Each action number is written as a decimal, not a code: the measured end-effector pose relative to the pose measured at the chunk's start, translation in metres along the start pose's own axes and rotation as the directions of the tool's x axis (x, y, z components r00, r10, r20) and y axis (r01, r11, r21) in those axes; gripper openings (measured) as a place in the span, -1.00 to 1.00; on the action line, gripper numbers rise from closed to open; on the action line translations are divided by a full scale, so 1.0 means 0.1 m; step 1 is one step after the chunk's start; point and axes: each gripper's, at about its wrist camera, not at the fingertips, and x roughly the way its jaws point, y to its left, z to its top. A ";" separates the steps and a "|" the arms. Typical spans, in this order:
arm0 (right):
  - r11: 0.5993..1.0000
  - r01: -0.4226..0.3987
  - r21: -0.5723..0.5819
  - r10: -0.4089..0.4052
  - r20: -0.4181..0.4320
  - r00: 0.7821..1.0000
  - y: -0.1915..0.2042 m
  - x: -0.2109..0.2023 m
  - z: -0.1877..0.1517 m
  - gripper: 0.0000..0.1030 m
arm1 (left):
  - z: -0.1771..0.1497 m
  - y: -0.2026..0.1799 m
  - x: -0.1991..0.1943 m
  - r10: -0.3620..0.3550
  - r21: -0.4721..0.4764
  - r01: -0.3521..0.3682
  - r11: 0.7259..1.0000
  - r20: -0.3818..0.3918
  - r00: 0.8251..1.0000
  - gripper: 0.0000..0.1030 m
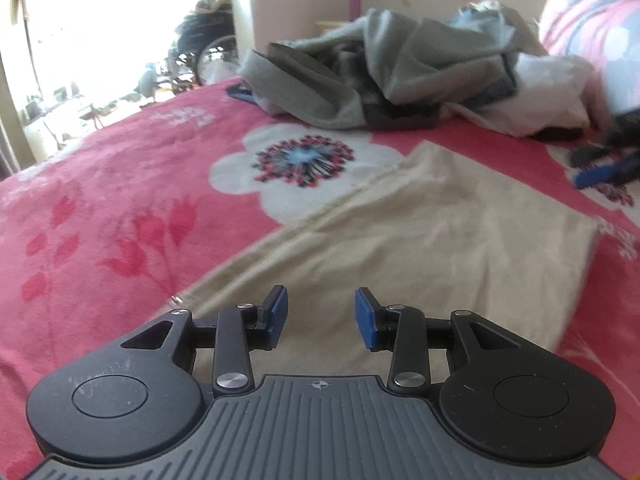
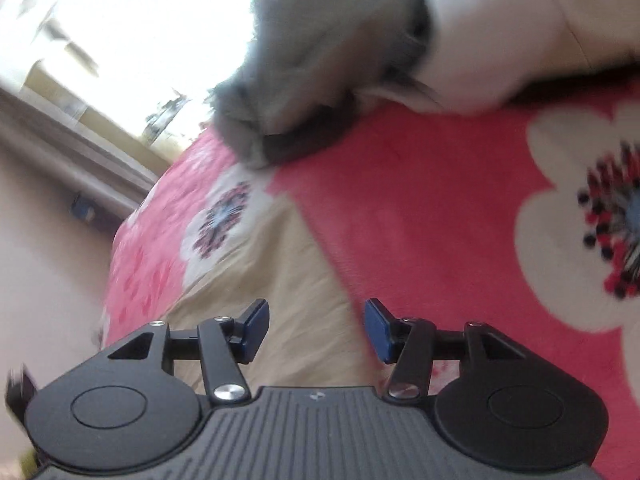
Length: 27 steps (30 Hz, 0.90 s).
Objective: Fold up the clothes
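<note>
Left wrist view: left claw part open, empty, over beige cloth lying flat on bed; heap beyond. Right wrist view, blurred: right claw open, empty, at cloth's edge.

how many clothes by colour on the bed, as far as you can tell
beige folded garment: 1
grey garment in the pile: 1
white garment in the pile: 1
Total: 3 clearly told apart; darker pieces under the pile are too tangled to count.
</note>
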 end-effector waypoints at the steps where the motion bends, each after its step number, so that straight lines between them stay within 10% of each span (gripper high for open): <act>1: 0.999 -0.021 0.032 0.022 -0.016 1.000 -0.08 0.08 0.04 0.11 | -0.02 -0.02 0.00 -0.009 0.007 0.010 1.000 -0.009 1.000 -0.29; 13: 0.978 -0.200 0.057 0.208 -0.250 0.946 -0.28 0.96 0.41 0.06 | -0.19 -0.10 0.09 -0.022 0.041 0.025 0.999 -0.076 0.997 -0.27; 18: 0.972 -0.233 0.026 0.231 -0.291 0.929 -0.25 1.07 0.46 -0.67 | -0.21 -0.10 0.11 -0.020 0.054 0.024 0.998 -0.074 0.997 -0.26; 27: 0.935 -0.342 -0.090 0.316 -0.222 0.922 0.33 0.56 0.50 -0.80 | -0.26 -0.14 0.12 -0.001 0.084 0.006 0.996 -0.058 0.998 -0.26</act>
